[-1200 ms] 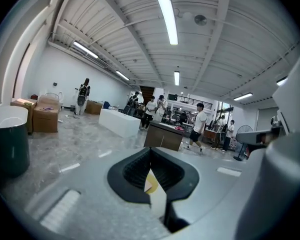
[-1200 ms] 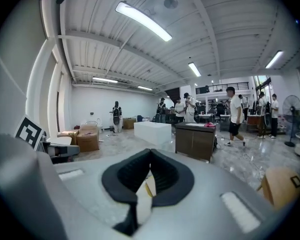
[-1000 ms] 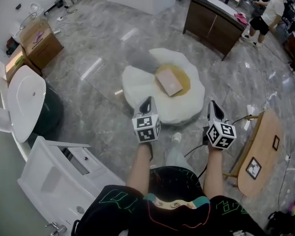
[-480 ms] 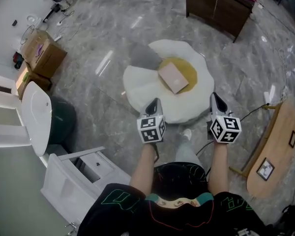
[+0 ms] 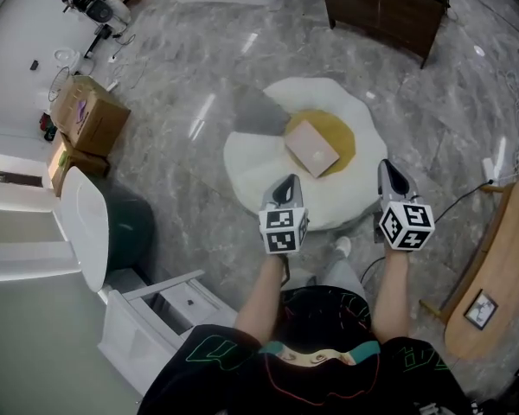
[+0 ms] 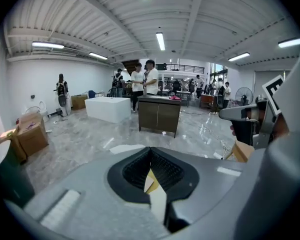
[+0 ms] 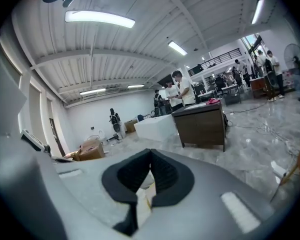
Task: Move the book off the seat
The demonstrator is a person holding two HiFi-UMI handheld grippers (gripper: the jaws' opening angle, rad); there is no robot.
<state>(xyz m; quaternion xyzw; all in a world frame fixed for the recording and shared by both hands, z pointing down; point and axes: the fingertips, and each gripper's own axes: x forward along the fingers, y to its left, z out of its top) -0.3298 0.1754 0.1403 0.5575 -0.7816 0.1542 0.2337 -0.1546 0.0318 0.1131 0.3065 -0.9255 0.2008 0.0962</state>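
Book lies flat on yellow centre of egg-shaped seat. Left gripper hovers over seat's near edge, right gripper at its near-right edge. Book farther off, between them, untouched. Both jaw pairs pressed together, nothing pinched. Dark cabinet beyond.

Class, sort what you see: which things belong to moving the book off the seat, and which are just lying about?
Part of the job:
- book
- seat
- left gripper, shut, empty
- right gripper, shut, empty

Just lying about:
- cardboard box
- dark cabinet
- wooden table
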